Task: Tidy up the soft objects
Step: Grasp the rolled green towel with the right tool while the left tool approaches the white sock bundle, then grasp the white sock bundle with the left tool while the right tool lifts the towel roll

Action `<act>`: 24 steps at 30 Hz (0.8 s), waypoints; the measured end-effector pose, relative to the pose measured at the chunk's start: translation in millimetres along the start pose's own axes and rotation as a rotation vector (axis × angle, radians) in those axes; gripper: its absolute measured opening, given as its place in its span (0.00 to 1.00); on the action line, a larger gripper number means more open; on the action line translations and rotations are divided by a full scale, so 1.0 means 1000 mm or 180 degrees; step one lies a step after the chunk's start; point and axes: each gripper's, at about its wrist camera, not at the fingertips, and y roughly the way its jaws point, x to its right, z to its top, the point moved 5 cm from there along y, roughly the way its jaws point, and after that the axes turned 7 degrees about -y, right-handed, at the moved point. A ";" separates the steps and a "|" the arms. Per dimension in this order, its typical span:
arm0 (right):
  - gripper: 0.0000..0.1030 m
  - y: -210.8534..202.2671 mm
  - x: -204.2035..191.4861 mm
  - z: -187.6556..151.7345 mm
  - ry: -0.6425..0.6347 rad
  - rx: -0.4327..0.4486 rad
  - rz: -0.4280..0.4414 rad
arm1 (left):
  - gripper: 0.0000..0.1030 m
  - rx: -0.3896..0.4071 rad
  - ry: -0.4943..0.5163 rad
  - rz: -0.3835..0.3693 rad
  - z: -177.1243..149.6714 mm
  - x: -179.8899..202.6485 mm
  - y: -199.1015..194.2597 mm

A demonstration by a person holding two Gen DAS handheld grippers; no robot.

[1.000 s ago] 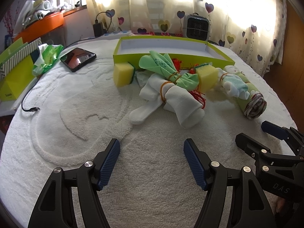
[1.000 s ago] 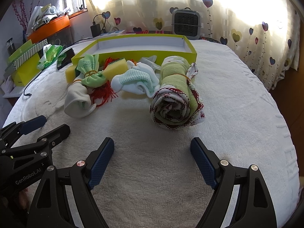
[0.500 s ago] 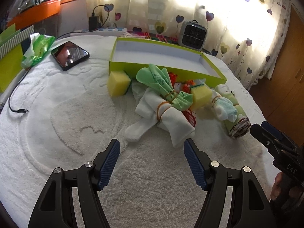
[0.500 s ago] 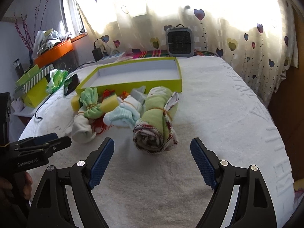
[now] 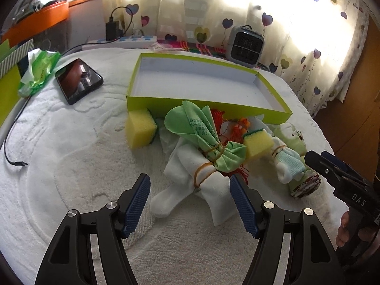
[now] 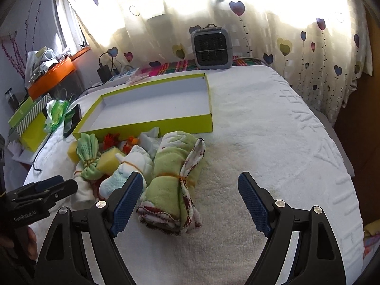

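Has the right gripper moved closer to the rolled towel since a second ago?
Yes. The right gripper has come forward: its left finger now sits beside the rolled towel, which earlier lay well ahead, toward the box.

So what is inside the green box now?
Nothing visible: the green box shows only its bare white floor. The strip just behind its near wall is hidden in both views.

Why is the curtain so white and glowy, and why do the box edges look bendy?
In both wrist views, daylight behind the curtain washes it out to plain white, so its hearts fade there. In both, the round lens darkens the corners. In the left wrist view it bends the green box, and in the right wrist view the bed's edge curves.
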 end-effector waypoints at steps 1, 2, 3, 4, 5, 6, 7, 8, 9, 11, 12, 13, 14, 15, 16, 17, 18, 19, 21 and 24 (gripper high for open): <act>0.80 0.002 0.000 0.000 0.0010 -0.0024 0.0016 | 0.67 -0.0023 0.0001 -0.0012 0.001 0.001 0.003; 0.80 0.004 -0.001 0.000 0.0025 -0.0045 0.0044 | 0.67 -0.0052 -0.0009 -0.0021 0.002 0.001 0.006; 0.80 0.007 -0.002 0.000 0.0033 -0.0067 0.0089 | 0.67 -0.0063 -0.0023 -0.0031 0.002 0.001 0.007; 0.80 0.009 -0.002 0.000 0.0042 -0.0088 0.0120 | 0.67 -0.0067 -0.0024 -0.0034 0.002 0.001 0.009; 0.80 0.011 -0.003 0.000 0.0051 -0.0104 0.0150 | 0.67 -0.0085 -0.0028 -0.0043 0.002 0.002 0.011; 0.80 0.014 -0.004 0.000 0.0053 -0.0122 0.0176 | 0.67 -0.0098 -0.0028 -0.0058 0.001 0.002 0.012; 0.80 0.016 -0.004 -0.001 0.0056 -0.0150 0.0199 | 0.67 -0.0106 -0.0017 -0.0064 0.001 0.004 0.013; 0.80 0.020 -0.004 -0.002 0.0072 -0.0189 0.0219 | 0.67 -0.0117 -0.0012 -0.0065 0.001 0.004 0.015; 0.80 0.023 -0.004 -0.002 0.0092 -0.0221 0.0238 | 0.67 -0.0125 -0.0014 -0.0073 0.001 0.004 0.016; 0.76 0.027 -0.003 -0.004 0.0131 -0.0277 0.0275 | 0.67 -0.0134 -0.0027 -0.0091 0.000 0.003 0.017; 0.73 0.027 -0.002 -0.004 0.0147 -0.0279 0.0290 | 0.67 -0.0134 -0.0041 -0.0101 0.000 0.002 0.017; 0.72 0.027 -0.002 -0.004 0.0155 -0.0269 0.0293 | 0.67 -0.0126 -0.0044 -0.0116 0.000 0.001 0.017; 0.70 0.026 -0.001 -0.004 0.0159 -0.0258 0.0293 | 0.66 -0.0122 -0.0043 -0.0122 0.000 0.000 0.016; 0.65 0.026 0.000 -0.004 0.0163 -0.0263 0.0293 | 0.65 -0.0117 -0.0040 -0.0137 -0.001 0.000 0.016; 0.60 0.027 0.000 -0.004 0.0168 -0.0271 0.0304 | 0.64 -0.0121 -0.0032 -0.0164 -0.001 0.000 0.016; 0.58 0.027 0.000 -0.005 0.0173 -0.0277 0.0332 | 0.61 -0.0131 -0.0041 -0.0194 -0.002 -0.001 0.016; 0.54 0.028 -0.001 -0.005 0.0171 -0.0286 0.0353 | 0.60 -0.0133 -0.0053 -0.0213 -0.002 -0.002 0.016; 0.49 0.028 -0.001 -0.006 0.0168 -0.0297 0.0374 | 0.59 -0.0131 -0.0049 -0.0223 -0.002 -0.002 0.015; 0.44 0.029 -0.003 -0.007 0.0171 -0.0298 0.0398 | 0.52 -0.0131 -0.0048 -0.0264 -0.003 -0.002 0.014; 0.40 0.026 -0.001 -0.007 0.0195 -0.0260 0.0416 | 0.44 -0.0134 -0.0032 -0.0321 -0.003 0.000 0.012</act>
